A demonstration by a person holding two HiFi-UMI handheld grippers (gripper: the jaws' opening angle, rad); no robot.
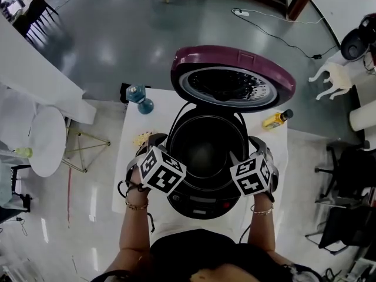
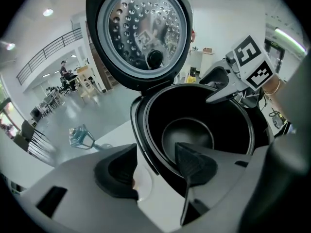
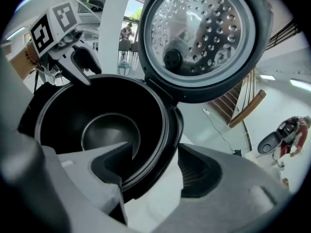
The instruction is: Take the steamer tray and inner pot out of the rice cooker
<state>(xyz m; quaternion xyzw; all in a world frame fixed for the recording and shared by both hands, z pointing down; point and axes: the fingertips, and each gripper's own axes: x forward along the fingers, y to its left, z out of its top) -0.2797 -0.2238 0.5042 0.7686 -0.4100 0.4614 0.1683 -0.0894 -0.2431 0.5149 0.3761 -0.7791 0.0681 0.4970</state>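
Left hand (image 1: 136, 187): at the front left of the rice cooker (image 1: 202, 203), with bracelets on the wrist. It carries the left gripper.
Right hand (image 1: 262, 198): at the cooker's front right, with a bracelet on the wrist. It carries the right gripper.
Left gripper (image 2: 155, 168): at the cooker's left side, pointing steeply down. The jaws stand apart, one pad outside the cooker wall and the other over the pot's interior. The rim lies in the gap, and neither pad presses on it.
Right gripper (image 3: 155, 168): at the cooker's right side, pointing steeply down. The jaws stand apart, one pad inside over the pot and the other outside the wall. The rim lies in the gap, ungripped.
Rice cooker: on the white table (image 1: 267, 143), with its control panel toward the person.
Inner pot (image 1: 204, 148): seated in the cooker body, dark and open to view.
Lid (image 1: 232, 75): maroon, hinged at the cooker's far side and swung up. Its perforated metal plate (image 2: 141, 28) faces the pot.
Yellow bottle (image 1: 276, 120): lying on the table, to the far right of the cooker.
Blue-green object (image 1: 140, 97): on the table, to the far left of the cooker.
Cable (image 1: 276, 28): on the grey floor beyond the cooker.
White animal figure (image 1: 332, 78): on the floor, far right of the cooker.
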